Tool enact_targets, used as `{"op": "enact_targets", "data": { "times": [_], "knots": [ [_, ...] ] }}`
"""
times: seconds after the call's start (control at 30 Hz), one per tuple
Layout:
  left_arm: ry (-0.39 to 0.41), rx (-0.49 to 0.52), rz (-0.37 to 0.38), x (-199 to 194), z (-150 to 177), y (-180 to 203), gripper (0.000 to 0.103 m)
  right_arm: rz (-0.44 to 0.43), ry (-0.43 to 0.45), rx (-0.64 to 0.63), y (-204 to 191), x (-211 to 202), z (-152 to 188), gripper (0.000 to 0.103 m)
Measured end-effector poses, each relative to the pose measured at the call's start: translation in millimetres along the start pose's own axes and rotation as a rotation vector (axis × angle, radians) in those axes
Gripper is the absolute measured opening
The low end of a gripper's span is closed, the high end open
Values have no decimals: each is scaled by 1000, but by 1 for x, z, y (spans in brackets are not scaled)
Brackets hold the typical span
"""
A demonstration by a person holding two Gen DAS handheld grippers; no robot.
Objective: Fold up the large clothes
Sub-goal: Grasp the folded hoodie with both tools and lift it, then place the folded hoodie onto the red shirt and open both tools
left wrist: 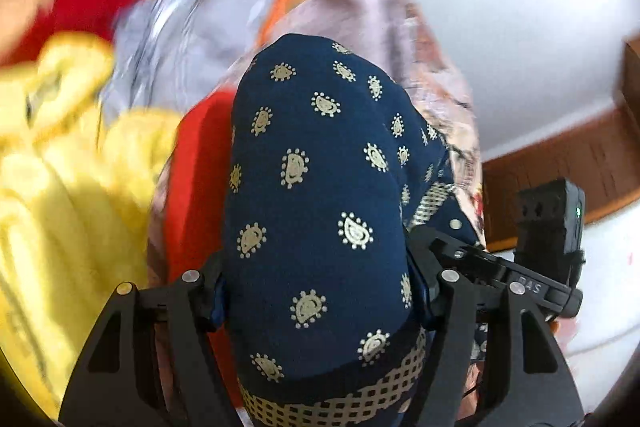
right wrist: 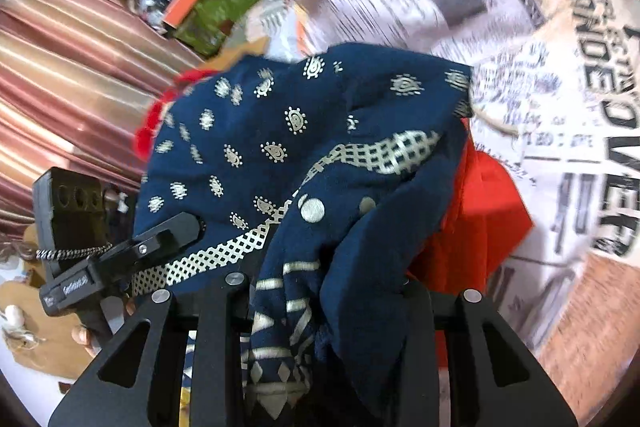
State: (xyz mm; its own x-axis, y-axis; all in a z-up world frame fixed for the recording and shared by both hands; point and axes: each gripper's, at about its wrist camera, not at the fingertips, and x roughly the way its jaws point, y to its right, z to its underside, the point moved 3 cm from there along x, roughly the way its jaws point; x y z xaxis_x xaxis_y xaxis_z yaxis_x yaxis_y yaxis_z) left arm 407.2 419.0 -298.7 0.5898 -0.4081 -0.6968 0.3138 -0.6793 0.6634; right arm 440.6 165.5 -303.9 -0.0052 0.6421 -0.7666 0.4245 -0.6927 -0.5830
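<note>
A navy blue garment with cream paisley print and a cream checked border fills both views (left wrist: 316,187) (right wrist: 260,147). My left gripper (left wrist: 320,291) is shut on a thick fold of it, the cloth bulging up between the fingers. My right gripper (right wrist: 320,291) is shut on another bunched part of it, which drapes over the fingers. The right gripper shows at the right of the left wrist view (left wrist: 480,267). The left gripper shows at the left of the right wrist view (right wrist: 132,247). A red cloth (right wrist: 472,211) hangs under the navy one.
A pile of clothes lies behind: yellow (left wrist: 60,187), red (left wrist: 80,7), pale lilac (left wrist: 192,39) and a floral print (left wrist: 448,99). A newspaper-print sheet (right wrist: 560,127) covers the surface at right. Striped curtains (right wrist: 60,87) and a cluttered shelf (right wrist: 208,3) stand at left.
</note>
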Motion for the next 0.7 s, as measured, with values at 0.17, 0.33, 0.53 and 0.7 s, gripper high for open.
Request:
{"op": "enact_targets", "data": {
  "times": [0.17, 0.33, 0.53, 0.7],
  "knots": [
    [20, 42, 43, 1, 6, -6, 74, -66, 10, 28, 19, -2, 10, 38],
    [103, 151, -155, -18, 22, 14, 86, 106, 57, -95, 8, -31, 36, 58],
    [164, 260, -256, -44, 63, 32, 90, 294, 108, -223, 4, -62, 71, 66],
    [151, 253, -297, -63, 94, 33, 90, 367, 125, -261, -2, -87, 99, 66]
  ]
}}
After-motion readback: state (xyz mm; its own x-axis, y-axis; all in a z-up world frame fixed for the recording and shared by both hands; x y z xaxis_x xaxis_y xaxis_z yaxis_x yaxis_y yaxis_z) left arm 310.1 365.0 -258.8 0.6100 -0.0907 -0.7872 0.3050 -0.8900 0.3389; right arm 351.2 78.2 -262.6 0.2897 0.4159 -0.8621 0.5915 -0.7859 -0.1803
